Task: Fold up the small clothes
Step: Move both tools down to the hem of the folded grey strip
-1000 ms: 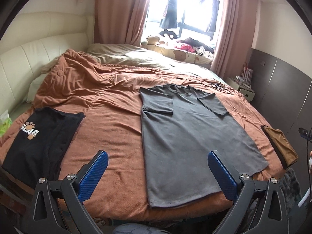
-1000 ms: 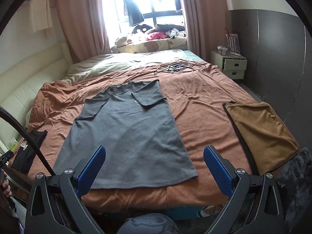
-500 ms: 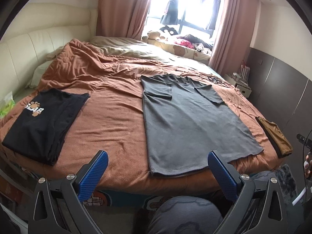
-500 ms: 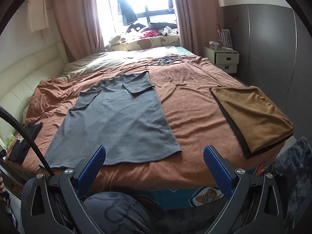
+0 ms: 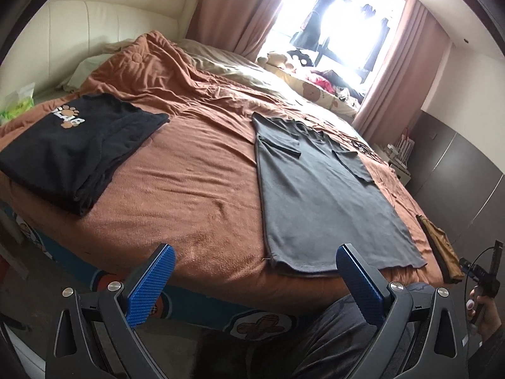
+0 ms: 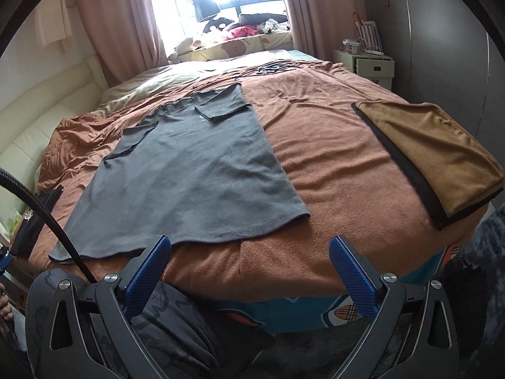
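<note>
With both sleeves of the grey T-shirt (image 6: 192, 170) tucked in, I hold left gripper (image 5: 252, 281) and right gripper (image 6: 249, 271) wide open and empty; next, I judge, pinch the hem corners.

Both grippers drawn back from the bed

The left gripper (image 5: 252, 271) and right gripper (image 6: 249, 263), jaws apart, have pulled back off the bed (image 5: 195, 195), now past its near edge.

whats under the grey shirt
The grey shirt lies flat on the orange blanket, which shows all around it. Whatever lies directly beneath the shirt is covered; no lump shows.
</note>
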A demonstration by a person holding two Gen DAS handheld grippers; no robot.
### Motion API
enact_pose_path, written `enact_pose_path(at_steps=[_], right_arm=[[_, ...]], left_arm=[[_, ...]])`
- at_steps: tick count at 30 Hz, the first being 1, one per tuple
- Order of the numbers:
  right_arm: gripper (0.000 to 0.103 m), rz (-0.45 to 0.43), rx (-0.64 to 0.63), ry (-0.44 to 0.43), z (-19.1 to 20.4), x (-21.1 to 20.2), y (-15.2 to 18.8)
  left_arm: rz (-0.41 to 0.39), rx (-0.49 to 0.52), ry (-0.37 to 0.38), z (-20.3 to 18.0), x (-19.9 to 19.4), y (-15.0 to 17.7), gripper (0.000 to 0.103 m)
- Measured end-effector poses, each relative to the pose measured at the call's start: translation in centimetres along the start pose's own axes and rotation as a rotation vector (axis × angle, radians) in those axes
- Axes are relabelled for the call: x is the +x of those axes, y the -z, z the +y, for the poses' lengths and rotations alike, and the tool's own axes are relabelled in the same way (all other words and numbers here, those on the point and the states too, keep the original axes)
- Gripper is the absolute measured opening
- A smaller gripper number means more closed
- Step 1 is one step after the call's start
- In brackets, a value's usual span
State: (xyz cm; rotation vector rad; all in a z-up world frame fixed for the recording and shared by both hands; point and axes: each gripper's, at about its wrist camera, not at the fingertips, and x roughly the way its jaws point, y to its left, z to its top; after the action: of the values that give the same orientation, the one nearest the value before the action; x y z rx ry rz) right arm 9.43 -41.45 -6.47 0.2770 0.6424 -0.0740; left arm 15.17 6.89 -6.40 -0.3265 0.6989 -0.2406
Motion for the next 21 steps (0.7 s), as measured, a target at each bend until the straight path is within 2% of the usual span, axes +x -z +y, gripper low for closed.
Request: enact_pose_path(at_steps=[3, 7, 9, 11, 13, 19, 21], right_arm=[[0.101, 0.023, 0.018, -0.015, -0.6, 1.7, 0.0], [0.099, 0.050, 0.065, -0.022, -2.0, 3.6, 0.0], [0.092, 0.063, 0.067, -0.023, -2.5, 4.4, -0.2], [0.084, 0.083, 0.067, -0.020, -3.0, 5.3, -0.6], [0.078, 0.103, 0.078, -0.021, -3.6, 6.0, -1.0], [0.070, 0.140, 0.154, -0.070, -5.8, 7.7, -1.9], [0.069, 0.143, 0.184, -0.096, -6.5, 8.0, -2.0]], left_arm=[[0.008, -0.004, 0.010, 0.2, 1.0, 0.5, 0.101], [0.042, -0.038, 0.019, 1.0, 3.1, 0.6, 0.092], [0.068, -0.063, 0.010, 1.3, 4.6, 0.5, 0.086], [0.102, -0.089, 0.033, 1.5, 6.1, 0.4, 0.078], [0.132, -0.112, 0.056, 1.4, 7.6, 0.5, 0.076], [0.231, -0.184, 0.112, 0.8, 11.6, 0.9, 0.062], [0.268, -0.218, 0.115, 1.0, 12.3, 1.0, 0.061]])
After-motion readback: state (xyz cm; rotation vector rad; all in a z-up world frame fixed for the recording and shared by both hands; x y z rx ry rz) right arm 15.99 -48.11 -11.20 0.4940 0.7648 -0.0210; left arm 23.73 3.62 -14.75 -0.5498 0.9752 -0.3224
